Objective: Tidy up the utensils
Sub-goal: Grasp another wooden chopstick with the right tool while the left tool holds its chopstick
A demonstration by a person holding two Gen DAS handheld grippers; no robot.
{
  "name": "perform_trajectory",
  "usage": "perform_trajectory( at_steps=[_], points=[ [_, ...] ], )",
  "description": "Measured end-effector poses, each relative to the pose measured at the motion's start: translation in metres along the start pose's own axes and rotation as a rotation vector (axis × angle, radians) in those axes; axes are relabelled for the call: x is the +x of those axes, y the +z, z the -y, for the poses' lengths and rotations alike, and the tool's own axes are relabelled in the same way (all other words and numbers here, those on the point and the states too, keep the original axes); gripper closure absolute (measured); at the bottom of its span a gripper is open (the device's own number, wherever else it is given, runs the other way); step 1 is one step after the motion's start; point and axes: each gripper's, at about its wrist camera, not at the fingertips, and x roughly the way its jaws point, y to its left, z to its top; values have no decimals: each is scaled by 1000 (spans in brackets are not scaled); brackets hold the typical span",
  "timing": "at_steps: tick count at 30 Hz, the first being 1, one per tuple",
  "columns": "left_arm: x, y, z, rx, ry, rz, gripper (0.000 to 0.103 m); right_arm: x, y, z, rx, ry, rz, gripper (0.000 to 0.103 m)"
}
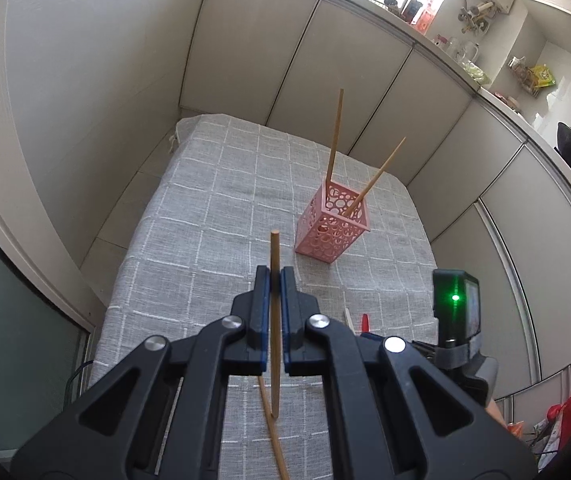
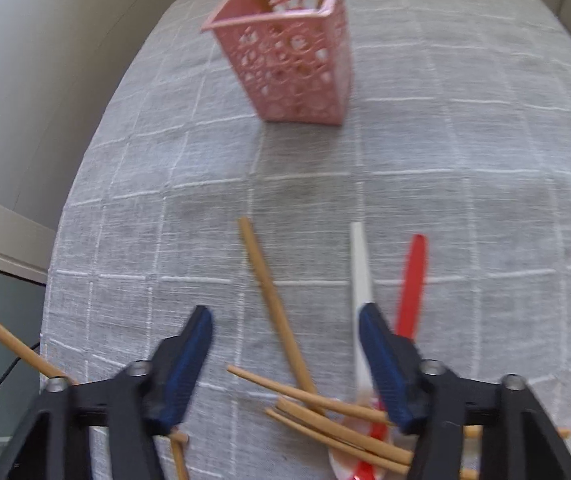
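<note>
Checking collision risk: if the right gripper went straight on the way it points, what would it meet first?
Probably the loose chopstick on the cloth, lying between the open fingers of the right gripper. The pink holder is farther along. Depth is unclear.

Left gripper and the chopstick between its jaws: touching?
Touching. The left wrist view shows the left gripper with its jaws closed on the upright chopstick, the blue pads pressed against both of its sides with no visible gap.
</note>
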Motion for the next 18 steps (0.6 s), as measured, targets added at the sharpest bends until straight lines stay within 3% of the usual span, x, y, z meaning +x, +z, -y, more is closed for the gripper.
perform_trajectory(
  at_steps=[2,4,18],
  points=[
    [0,1,-1,7,7,11,97,12,3,-5,-12,-15,-19,65],
    [1,2,-3,8,11,13,97,22,5,-9,-12,-23,-38,70],
    [0,0,-2,36,40,11,97,51,20,-25,-71,-102,-37,83]
  ],
)
